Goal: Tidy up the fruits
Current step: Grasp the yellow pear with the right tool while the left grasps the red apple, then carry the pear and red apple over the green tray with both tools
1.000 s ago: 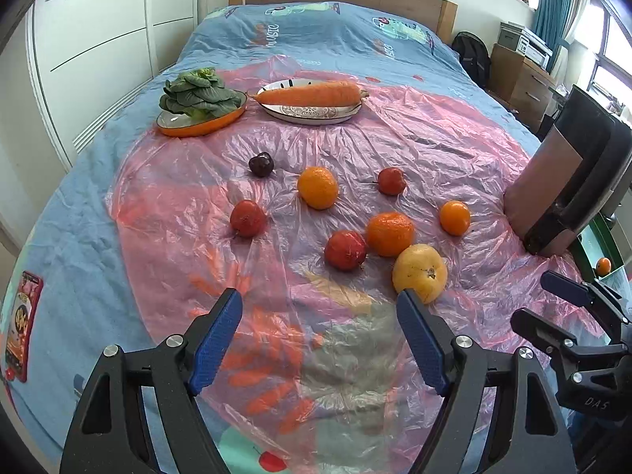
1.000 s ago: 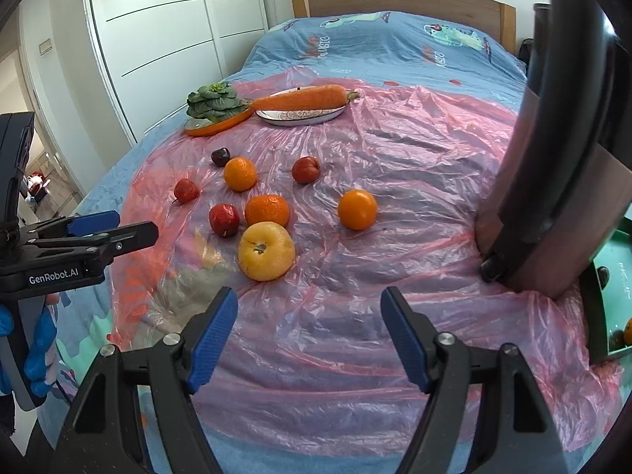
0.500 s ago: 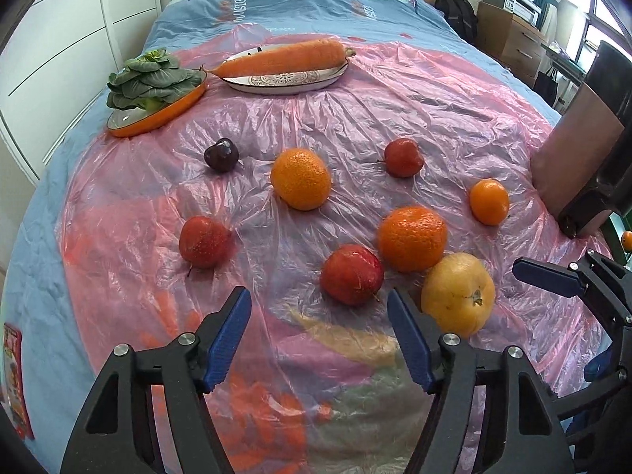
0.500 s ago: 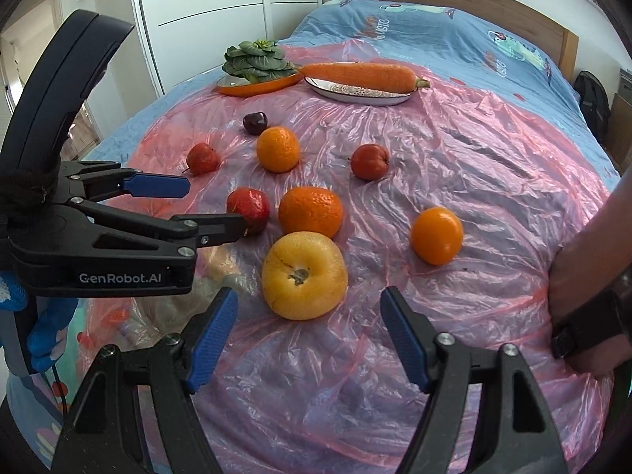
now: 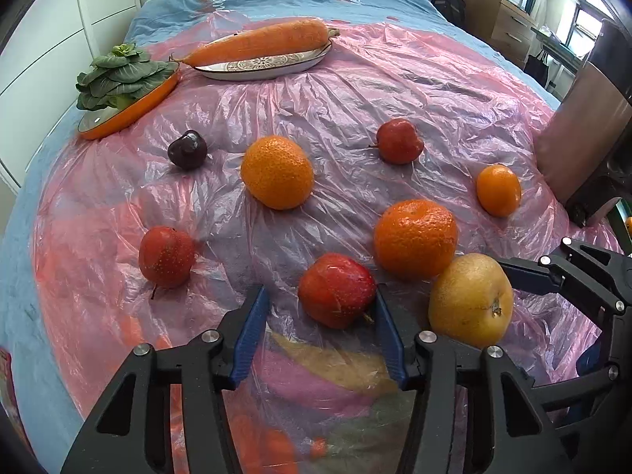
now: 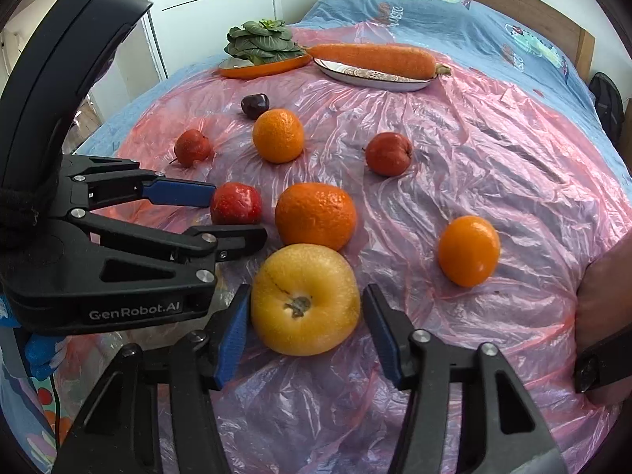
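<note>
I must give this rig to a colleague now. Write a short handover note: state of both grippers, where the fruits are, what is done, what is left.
Left gripper: open, jaws either side of the near red fruit; not closed on it.
Right gripper: open, jaws around the yellow apple; not gripping.
Seven other fruits lie loose on the pink plastic sheet: three oranges, e.g. the big one, two more red fruits, a dark plum.
Done: no fruit lifted.
Left: close, lift, sort everything.

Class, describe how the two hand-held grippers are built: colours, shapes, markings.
Both the left gripper and the right gripper have black, angular frames with triangular cut-outs and silver round screws. Each finger carries a flat blue pad. The left one's side reads "GenRobot.AI" in white, under a curved black housing. No cables show.
</note>
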`<act>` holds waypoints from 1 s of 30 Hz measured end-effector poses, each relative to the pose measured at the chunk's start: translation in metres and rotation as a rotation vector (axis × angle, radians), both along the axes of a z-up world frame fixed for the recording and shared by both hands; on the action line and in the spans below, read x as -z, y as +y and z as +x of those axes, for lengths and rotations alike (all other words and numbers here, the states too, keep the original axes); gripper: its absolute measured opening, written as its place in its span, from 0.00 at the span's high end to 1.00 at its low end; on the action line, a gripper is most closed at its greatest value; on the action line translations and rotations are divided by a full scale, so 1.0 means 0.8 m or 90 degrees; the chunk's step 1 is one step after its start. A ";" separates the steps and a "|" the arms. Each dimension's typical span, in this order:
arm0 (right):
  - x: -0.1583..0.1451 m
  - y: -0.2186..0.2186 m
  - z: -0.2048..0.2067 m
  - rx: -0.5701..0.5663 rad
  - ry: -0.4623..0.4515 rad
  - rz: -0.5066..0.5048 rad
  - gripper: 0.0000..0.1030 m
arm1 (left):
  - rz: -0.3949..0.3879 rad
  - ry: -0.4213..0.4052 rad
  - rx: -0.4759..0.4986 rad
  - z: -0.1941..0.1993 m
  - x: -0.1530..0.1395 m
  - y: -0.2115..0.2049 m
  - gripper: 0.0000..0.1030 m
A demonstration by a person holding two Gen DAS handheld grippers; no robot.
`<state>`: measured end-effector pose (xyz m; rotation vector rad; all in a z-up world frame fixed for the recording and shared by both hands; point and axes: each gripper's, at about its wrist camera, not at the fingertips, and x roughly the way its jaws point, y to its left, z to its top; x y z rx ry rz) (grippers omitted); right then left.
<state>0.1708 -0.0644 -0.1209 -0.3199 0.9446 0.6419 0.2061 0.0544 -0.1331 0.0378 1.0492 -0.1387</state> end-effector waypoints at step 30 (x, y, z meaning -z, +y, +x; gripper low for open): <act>-0.055 -0.045 -0.033 0.061 0.015 0.090 0.14 | -0.017 -0.028 -0.025 -0.049 -0.054 0.006 0.69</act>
